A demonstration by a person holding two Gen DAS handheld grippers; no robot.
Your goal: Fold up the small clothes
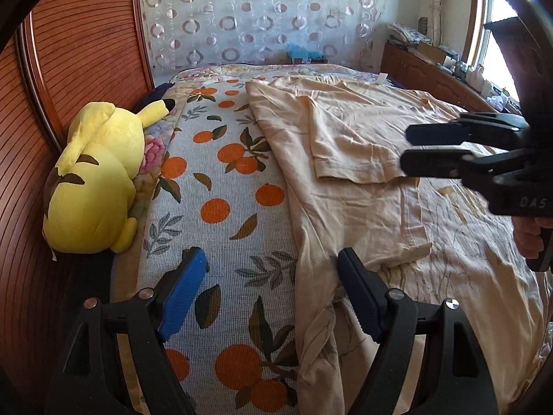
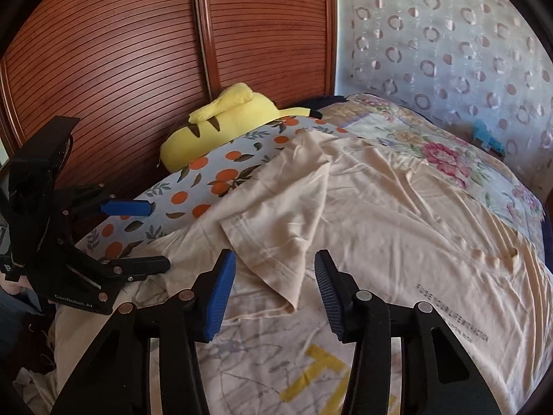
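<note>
Bed (image 1: 221, 180): holds everything; a sheet printed with oranges covers it, with a floral quilt (image 2: 446, 152) at its far end.
Wardrobe (image 1: 86, 45): slatted wood doors close along 1 side of the bed.
Curtain (image 1: 262, 17): ring-patterned, hangs past the far end.
Shirt (image 1: 363, 186): cream T-shirt spread flat on the bed, 1 sleeve (image 2: 276, 221) folded in over the body; its side edge runs down the sheet, leaving a bare strip of orange print between shirt and plush.
Plush (image 1: 93, 180): yellow toy lying at the bed's edge against the wardrobe, well apart from the shirt.
Left gripper (image 1: 273, 287): jaws wide apart and empty, 1 finger over bare sheet, the other over the shirt's edge.
Right gripper (image 2: 274, 292): jaws part open, nothing gripped, poised above the sleeve's hem.
</note>
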